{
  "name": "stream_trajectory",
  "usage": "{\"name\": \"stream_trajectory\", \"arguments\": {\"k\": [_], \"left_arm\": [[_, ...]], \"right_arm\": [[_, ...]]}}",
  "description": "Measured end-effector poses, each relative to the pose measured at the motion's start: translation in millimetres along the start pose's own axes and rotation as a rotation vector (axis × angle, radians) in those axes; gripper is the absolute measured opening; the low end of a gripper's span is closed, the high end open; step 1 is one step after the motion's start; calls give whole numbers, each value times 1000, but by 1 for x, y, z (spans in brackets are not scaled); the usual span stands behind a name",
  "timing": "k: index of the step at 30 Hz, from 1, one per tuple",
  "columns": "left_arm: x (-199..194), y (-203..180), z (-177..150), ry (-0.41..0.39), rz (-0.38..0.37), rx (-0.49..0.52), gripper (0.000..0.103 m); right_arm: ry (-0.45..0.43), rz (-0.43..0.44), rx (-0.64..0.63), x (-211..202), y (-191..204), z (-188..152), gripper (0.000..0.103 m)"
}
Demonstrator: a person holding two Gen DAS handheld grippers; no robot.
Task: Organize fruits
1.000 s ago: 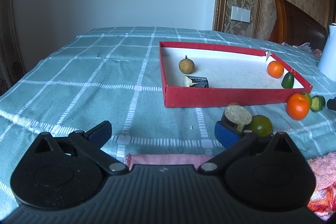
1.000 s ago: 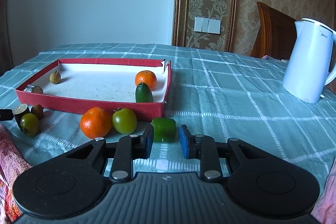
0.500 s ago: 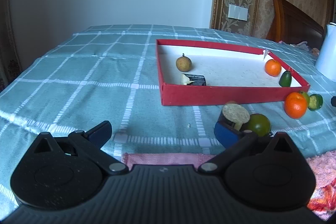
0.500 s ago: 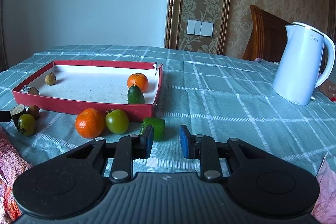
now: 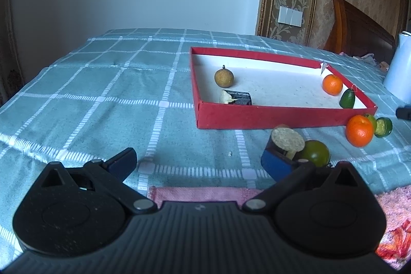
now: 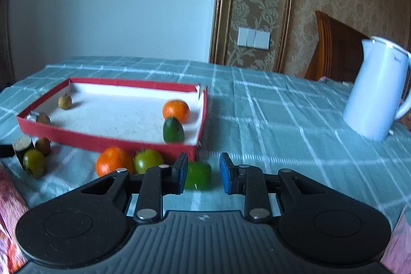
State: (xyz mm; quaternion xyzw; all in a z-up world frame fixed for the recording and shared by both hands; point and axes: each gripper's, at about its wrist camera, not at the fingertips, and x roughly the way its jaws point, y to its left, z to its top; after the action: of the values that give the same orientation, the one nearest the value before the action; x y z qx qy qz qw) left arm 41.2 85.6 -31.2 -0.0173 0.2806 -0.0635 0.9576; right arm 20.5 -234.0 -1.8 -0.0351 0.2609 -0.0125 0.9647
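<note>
The small green fruit (image 6: 199, 175) lies on the cloth just off the red tray (image 6: 110, 139), at its near right corner, with the right gripper (image 6: 203, 172) low behind it. The claw's pads stand a narrow gap apart and clamp nothing. The fruit sits off centre, partly hidden behind the left pad, so we judge the claw must line up before it can close on it.

Beside that fruit, along the tray's near wall, sit an orange (image 6: 114, 161) and a round green fruit (image 6: 148, 160), both outside the tray. Inside it, a second orange (image 6: 176, 111) and a dark green fruit (image 6: 173, 130) are together in the right corner, and a brown round fruit (image 6: 64, 102) is at the left end. That looks like sorting by kind.

At the tray's near left corner, the left gripper (image 5: 199, 162) hovers with its jaws wide apart and holds nothing. Its right finger is just beside a cut brown piece (image 5: 286, 140), which touches an olive-green fruit (image 5: 315, 152). We take the wide spread as readiness for that pair.

A white kettle (image 6: 372, 91) stands well apart, right of the tray.
</note>
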Motion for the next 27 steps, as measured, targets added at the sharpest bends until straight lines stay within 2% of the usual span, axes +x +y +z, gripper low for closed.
{"name": "stream_trajectory", "arguments": {"k": [5,9,16,21,22,23,24,25,27], "left_arm": [[-1,3,0,-7,-8,-19,103],[-1,5,0,-9,-4,-33,103],[-3,6,-1,-14,-20,-37,103],[-4,8,-1,-18,-13,-56,103],[-3,9,0,-14,-15,-59,103],[-3,9,0,-12,-17,-61,103],[-3,9,0,-12,-17,-61,103],[-3,9,0,-13,-17,-61,103],[-2,9,0,-12,-17,-61,103]], "right_arm": [[-32,6,-26,9,6,21,26],[-26,19,14,10,-5,26,26],[111,105,97,18,-20,-2,27],[134,117,144,29,-19,-7,31],[133,108,136,29,-18,-6,37],[134,99,127,30,-17,-5,54],[130,94,125,30,-15,-4,64],[121,91,126,30,-15,-3,79],[107,75,111,31,-12,-2,80]]}}
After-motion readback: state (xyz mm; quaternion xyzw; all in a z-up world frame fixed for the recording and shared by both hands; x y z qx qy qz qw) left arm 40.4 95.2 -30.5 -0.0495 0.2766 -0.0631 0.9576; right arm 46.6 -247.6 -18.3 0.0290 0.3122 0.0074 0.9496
